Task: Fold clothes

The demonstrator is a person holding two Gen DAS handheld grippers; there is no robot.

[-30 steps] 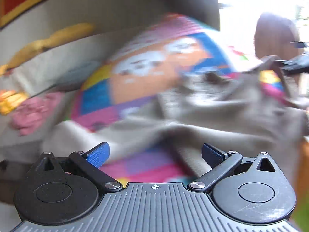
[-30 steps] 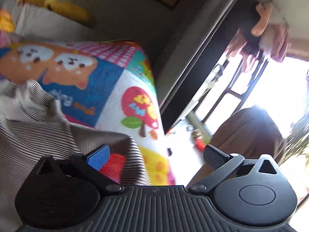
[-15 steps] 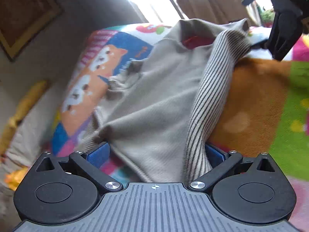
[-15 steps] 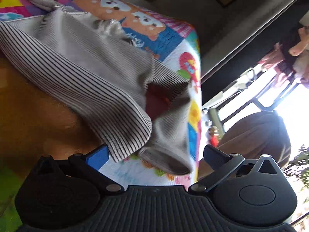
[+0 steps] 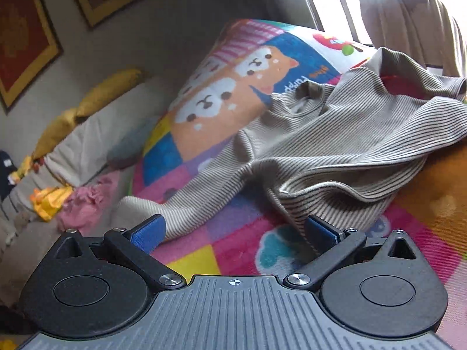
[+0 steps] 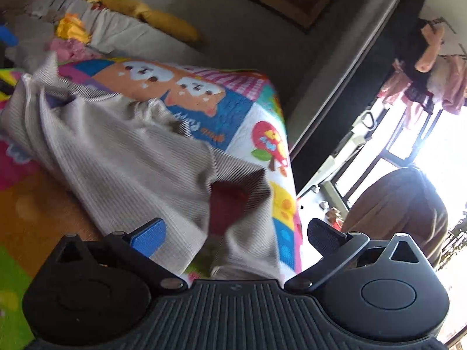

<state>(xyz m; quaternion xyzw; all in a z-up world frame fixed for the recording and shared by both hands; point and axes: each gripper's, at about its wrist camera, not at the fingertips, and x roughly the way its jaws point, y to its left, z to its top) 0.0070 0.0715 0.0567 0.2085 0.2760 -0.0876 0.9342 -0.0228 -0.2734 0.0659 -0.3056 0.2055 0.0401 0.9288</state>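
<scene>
A beige top with thin dark stripes (image 5: 335,134) lies crumpled on a colourful cartoon blanket (image 5: 221,93). Its collar points to the far side and a sleeve trails toward the near left. My left gripper (image 5: 233,230) is open just in front of the top's near hem, with a fold of cloth by the right finger. In the right wrist view the same top (image 6: 122,157) lies with its open hem showing a red patch inside. My right gripper (image 6: 236,233) is open, with the hem edge between its fingers.
Pink (image 5: 84,201) and yellow (image 5: 49,201) clothes lie at the left beside a white pillow (image 5: 87,143). The blanket's edge (image 6: 287,157) drops off at the right. A brown draped shape (image 6: 400,204) stands by the bright window.
Both grippers have drawn back and swung; the top now lies flatter on the blanket. The right gripper is out of the left wrist view.
</scene>
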